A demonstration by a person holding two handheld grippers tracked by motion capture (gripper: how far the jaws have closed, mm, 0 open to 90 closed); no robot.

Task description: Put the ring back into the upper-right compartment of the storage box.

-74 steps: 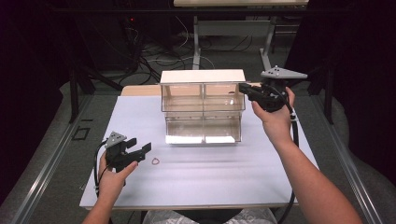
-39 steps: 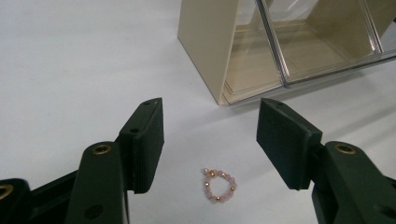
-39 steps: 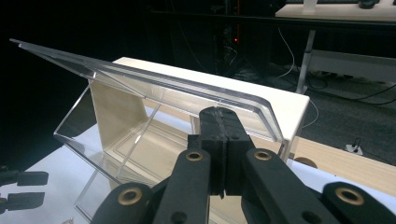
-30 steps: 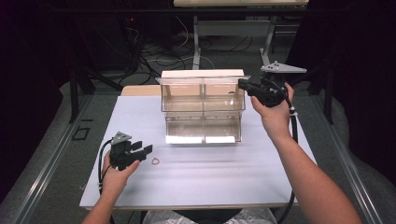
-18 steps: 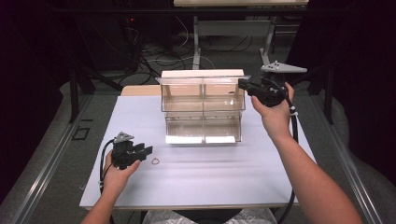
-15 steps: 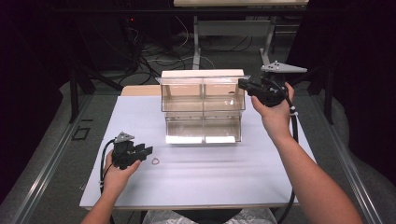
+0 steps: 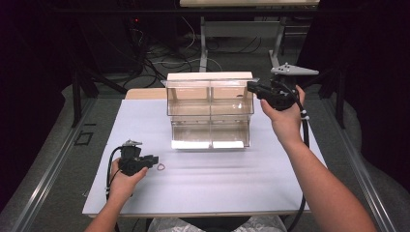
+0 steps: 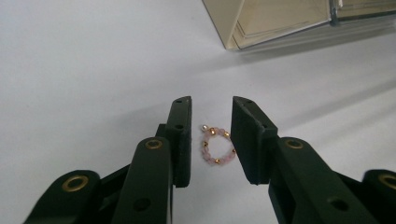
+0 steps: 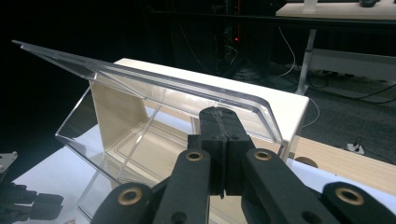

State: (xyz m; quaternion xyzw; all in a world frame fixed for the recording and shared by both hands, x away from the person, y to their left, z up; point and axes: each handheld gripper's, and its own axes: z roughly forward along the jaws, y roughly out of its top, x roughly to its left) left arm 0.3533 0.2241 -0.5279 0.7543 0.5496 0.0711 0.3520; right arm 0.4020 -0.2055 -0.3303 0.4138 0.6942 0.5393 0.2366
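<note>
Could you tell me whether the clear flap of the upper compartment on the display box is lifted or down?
Lifted: the right tongs, jaws together, hold the clear flap by its front edge, tilted up off the display box.

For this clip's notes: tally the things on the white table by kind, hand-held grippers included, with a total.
Beaded ring: 1
Clear two-tier display box with its lid lifted: 1
Hand-held grippers: 2, the left hand-held gripper astride the ring, the right hand-held gripper shut on the lid's edge
Total: 4
</note>
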